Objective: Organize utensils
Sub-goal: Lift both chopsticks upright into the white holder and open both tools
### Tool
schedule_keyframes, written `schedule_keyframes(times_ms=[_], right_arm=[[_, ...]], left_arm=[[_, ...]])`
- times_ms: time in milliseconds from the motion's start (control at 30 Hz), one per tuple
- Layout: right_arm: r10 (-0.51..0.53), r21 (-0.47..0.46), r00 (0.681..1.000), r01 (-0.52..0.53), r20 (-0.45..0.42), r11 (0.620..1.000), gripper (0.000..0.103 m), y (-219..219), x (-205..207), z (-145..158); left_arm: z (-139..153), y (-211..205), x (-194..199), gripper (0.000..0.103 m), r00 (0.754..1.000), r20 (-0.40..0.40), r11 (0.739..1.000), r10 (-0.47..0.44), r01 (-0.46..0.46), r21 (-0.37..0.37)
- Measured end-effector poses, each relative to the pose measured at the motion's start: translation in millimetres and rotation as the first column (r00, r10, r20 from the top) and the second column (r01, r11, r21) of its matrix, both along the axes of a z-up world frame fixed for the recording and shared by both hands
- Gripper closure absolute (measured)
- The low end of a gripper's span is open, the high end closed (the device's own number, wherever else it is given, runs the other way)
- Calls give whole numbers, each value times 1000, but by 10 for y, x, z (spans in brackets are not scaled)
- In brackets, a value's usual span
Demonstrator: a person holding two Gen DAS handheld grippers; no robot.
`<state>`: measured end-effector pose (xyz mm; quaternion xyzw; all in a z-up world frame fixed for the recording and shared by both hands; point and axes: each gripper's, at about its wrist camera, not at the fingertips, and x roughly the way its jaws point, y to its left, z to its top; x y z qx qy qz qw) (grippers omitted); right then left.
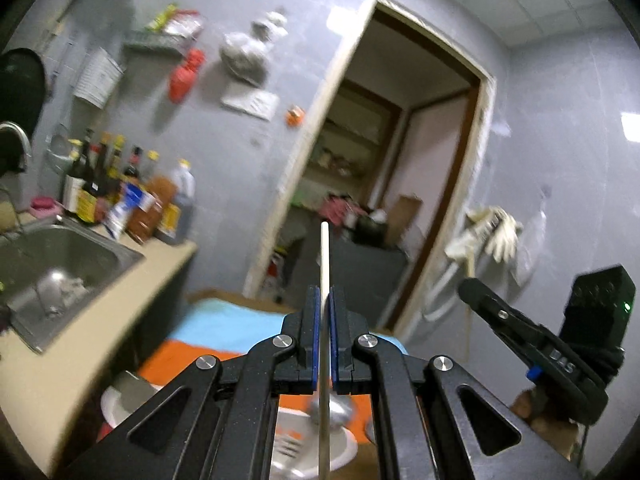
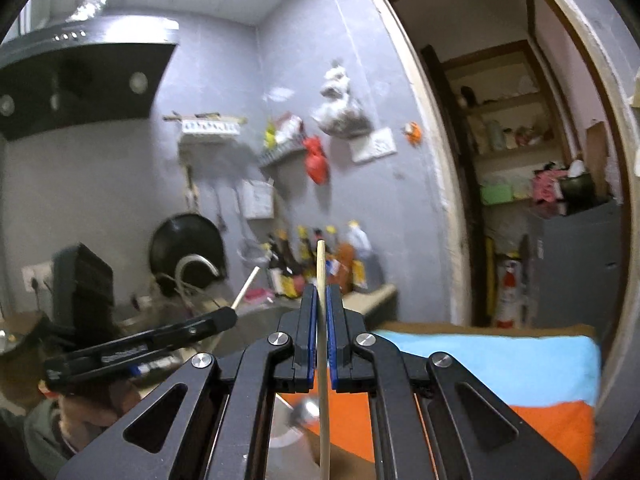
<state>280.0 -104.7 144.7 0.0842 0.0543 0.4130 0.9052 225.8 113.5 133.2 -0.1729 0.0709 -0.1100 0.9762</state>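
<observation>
My left gripper (image 1: 324, 296) is shut on a pale wooden chopstick (image 1: 324, 256) that stands upright between the blue pads, held in the air. My right gripper (image 2: 319, 294) is shut on a second pale chopstick (image 2: 321, 268), also upright. Each gripper shows in the other's view: the right one at the right of the left wrist view (image 1: 520, 320), the left one with its chopstick at the left of the right wrist view (image 2: 160, 340). Below both, blurred, is a white bowl (image 1: 344, 444) with a metal spoon (image 1: 340, 406) in it.
An orange and blue cloth (image 2: 500, 364) covers the table below. A steel sink (image 1: 60, 264) and several sauce bottles (image 1: 132, 196) stand on the counter at left. An open doorway (image 2: 520, 160) with shelves is ahead. A black wok (image 2: 186, 248) leans on the wall.
</observation>
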Motion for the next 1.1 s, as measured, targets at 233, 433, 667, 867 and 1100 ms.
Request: schedule_keyframes(times_ms=[233,433,667,867,1100], right_arm=[[8,157,997,-20,77,987,100,369,1,-21],[-83,252,989,51,120,966,100,458,16,-226],[-182,269,972,137,151,953,100,505,23,-426],[-188,268,974,149,128,952,100,539,82,-590],[-186,221,973,153,137,963,100,584,79,-681]], left_arm=[[-44,707,-27,101,983,140,991,117,-107,-75],[-229,1050,-19,101,953,225,971,203,-166,-172],[-390,1151,-118,101,900,307,941,310,-245,-232],[-413,1057,-109,101,885,311,934,347,-296,-201],[-544,976,-111,101,887,297,932,355,-309,-191]])
